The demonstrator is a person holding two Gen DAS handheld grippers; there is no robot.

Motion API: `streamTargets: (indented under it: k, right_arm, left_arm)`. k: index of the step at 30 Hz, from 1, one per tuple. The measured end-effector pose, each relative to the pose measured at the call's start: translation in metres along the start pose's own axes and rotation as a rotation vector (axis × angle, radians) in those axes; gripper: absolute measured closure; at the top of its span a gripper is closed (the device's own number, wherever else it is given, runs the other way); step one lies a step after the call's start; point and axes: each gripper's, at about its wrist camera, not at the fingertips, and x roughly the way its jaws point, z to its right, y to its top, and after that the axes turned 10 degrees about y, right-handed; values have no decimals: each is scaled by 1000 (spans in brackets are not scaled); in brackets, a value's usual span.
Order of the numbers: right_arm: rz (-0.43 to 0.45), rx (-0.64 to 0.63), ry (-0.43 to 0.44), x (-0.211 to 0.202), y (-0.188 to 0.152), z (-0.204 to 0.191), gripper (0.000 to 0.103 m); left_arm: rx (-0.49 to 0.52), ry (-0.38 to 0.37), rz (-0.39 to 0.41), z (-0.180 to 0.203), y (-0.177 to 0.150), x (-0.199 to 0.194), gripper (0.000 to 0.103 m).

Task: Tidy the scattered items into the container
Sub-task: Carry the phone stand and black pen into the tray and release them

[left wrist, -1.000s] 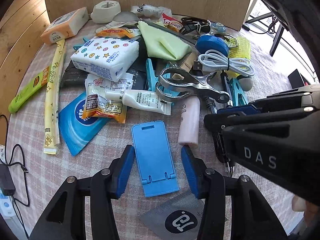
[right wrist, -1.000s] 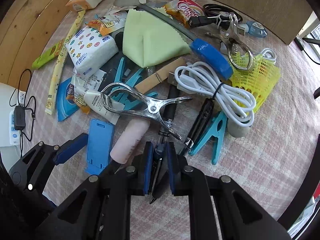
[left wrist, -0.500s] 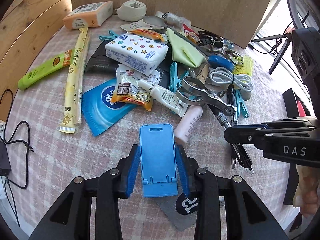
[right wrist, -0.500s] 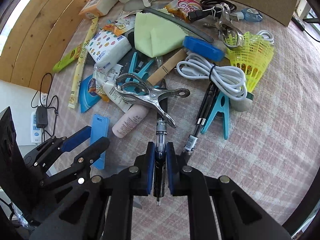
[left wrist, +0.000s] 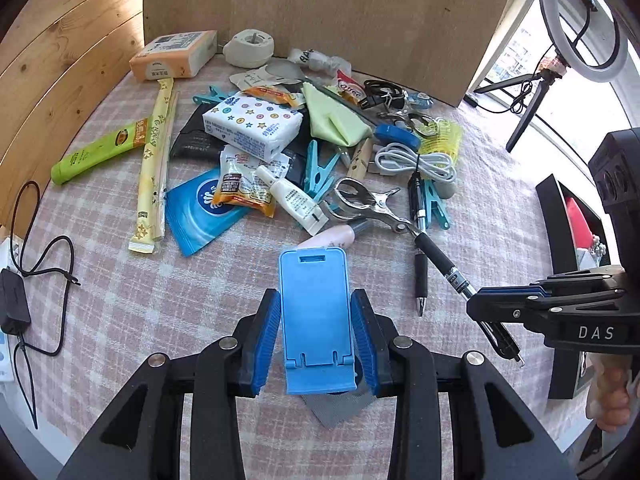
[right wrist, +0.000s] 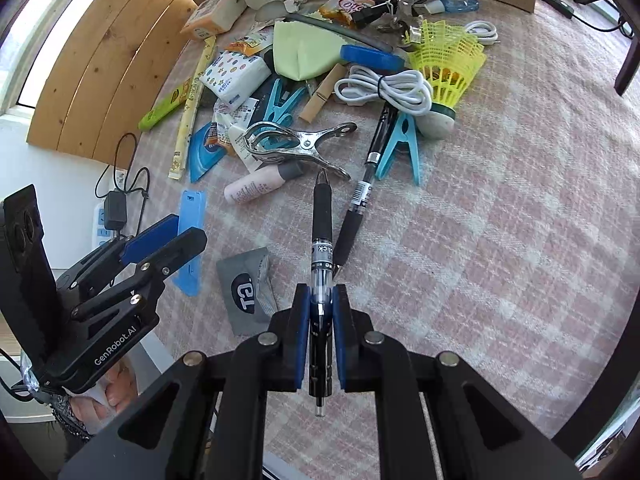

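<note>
My left gripper [left wrist: 316,338] is shut on a blue plastic phone stand [left wrist: 314,312] and holds it above the checked tablecloth; the stand also shows in the right wrist view [right wrist: 190,236]. My right gripper [right wrist: 320,328] is shut on a black click pen [right wrist: 322,240] and holds it lifted, tip toward the pile; in the left wrist view the pen [left wrist: 444,264] sticks out of that gripper [left wrist: 504,312]. A pile of scattered items lies beyond: a metal clamp [left wrist: 364,204], a pink tube [right wrist: 256,186], a second black pen [right wrist: 360,200]. A black container [left wrist: 560,248] shows at the right edge.
A grey sachet [right wrist: 246,290] lies under my left gripper. A white cable [right wrist: 384,90], a yellow shuttlecock [right wrist: 448,64], teal pegs [right wrist: 400,144], a tissue pack [left wrist: 252,126] and snack packets fill the pile. A charger and cord [left wrist: 16,304] lie at the table's left edge.
Both grippers have risen and pulled back from the pile. The left one closed on the blue stand and lifted it; the right one drew the pen out from under the metal clamp.
</note>
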Motion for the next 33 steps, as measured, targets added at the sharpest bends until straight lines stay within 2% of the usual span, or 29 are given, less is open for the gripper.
streamTargets:
  k: [6,7,10,12,13,18,22,26,33]
  right_arm:
    - [97,44,-5,-47,-24,16,92]
    - [120,56,-12,-38,-17,1,92]
    - [192,98,-30,-58,-16,13,92]
    - [243,131,-44,-90,-29,35,92]
    - [269,148,-56,-120,-45,63,92]
    - [388,261,-120,-176,-89,118,92]
    - [468,356,-209,-218,-127,159,92]
    - [511,419,-330,-251,-161,194,92]
    - [545,516,-395,-284,-199,242,92]
  left_arm:
    - [78,-37,31,45,2,-20,69]
    - [98,-49,36,56,4,-23,69]
    - [146,-79,50,91,8,-29,69]
    - [187,-107,55,118,9,-32,69]
    - [208,-121,58,131,9,-36,69]
    - [306,-205,68,203,7,-47,69]
    - [394,-261,73,264,0,-56,69]
    - [484,-308,73,321,-12,-63,69]
    - [625,-344,70,397,-39,-73,69]
